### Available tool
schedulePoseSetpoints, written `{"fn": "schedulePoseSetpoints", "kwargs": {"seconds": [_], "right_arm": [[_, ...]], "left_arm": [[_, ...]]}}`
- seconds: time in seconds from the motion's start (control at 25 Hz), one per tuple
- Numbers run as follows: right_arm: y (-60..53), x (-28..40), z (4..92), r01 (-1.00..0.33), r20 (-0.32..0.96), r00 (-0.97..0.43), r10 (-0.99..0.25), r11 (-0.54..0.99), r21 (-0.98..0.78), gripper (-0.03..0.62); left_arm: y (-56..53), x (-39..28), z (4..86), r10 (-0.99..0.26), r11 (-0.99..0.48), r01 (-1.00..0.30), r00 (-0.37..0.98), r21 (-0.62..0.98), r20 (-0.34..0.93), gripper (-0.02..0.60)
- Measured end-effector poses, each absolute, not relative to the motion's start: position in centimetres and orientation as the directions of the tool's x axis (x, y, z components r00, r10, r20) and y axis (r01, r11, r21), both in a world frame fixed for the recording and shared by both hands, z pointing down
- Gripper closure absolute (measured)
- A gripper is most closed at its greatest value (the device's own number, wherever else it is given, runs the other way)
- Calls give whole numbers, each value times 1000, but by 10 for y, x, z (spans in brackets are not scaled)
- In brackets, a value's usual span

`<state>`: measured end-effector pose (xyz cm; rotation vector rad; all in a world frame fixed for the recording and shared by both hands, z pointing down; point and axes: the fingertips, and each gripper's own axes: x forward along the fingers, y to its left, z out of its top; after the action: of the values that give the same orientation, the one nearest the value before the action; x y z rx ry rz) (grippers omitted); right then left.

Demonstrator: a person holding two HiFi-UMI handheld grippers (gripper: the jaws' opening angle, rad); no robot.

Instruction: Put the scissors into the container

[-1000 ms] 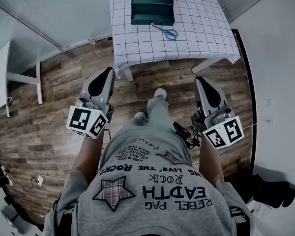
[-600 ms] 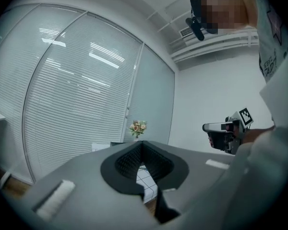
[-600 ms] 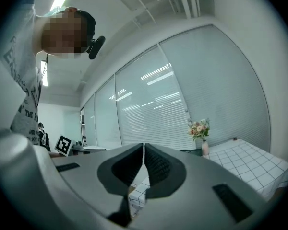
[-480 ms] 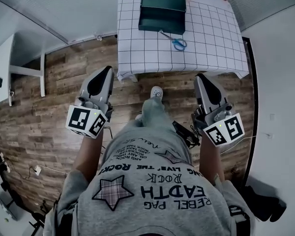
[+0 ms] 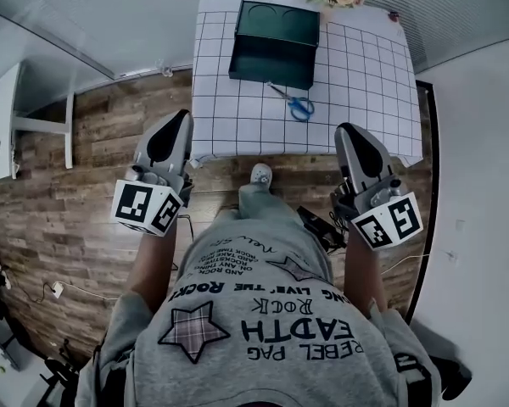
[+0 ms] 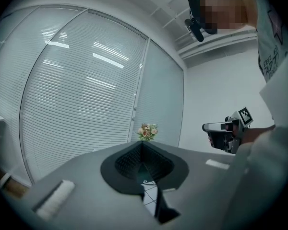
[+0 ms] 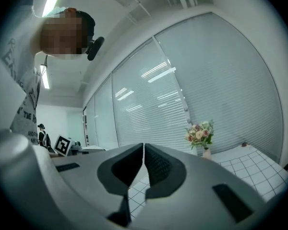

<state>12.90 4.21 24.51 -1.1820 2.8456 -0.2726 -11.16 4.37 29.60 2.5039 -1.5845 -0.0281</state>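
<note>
- You have stepped closer: the surface (image 5: pixel 365 75) sits nearer than a second ago, so the pickup is coming within reach.
- The scissors (image 5: pixel 293 103) lie on it, just beside the container (image 5: pixel 276 32), on its near side.
- Your left hand-held gripper (image 5: pixel 183 117) and right hand-held gripper (image 5: pixel 348 130) are both clenched and empty. The scissors lie ahead between them, nearer the right.

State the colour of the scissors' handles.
The scissors have blue handles, best seen in the head view.
</note>
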Motion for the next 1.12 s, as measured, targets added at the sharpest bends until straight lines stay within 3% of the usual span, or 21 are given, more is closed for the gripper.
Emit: {"fn": "schedulePoseSetpoints", "kwargs": {"seconds": [0.52,0.84,1.12], "right_arm": [[-52,147,243,-630,-1,-767,-642,753,-189,577],[-79,148,251,-643,19,-756,-654,737,-209,577],[-96,148,249,-723,39,-679,-733,658,-208,577]], "left_arm": [[-28,-101,291,-943,-305,-941,320,148,86,571],[-60,-97,299,-930,-331,-930,350,160,110,571],[-98,-95,300,-881,-440,-883,460,165,114,571]]}}
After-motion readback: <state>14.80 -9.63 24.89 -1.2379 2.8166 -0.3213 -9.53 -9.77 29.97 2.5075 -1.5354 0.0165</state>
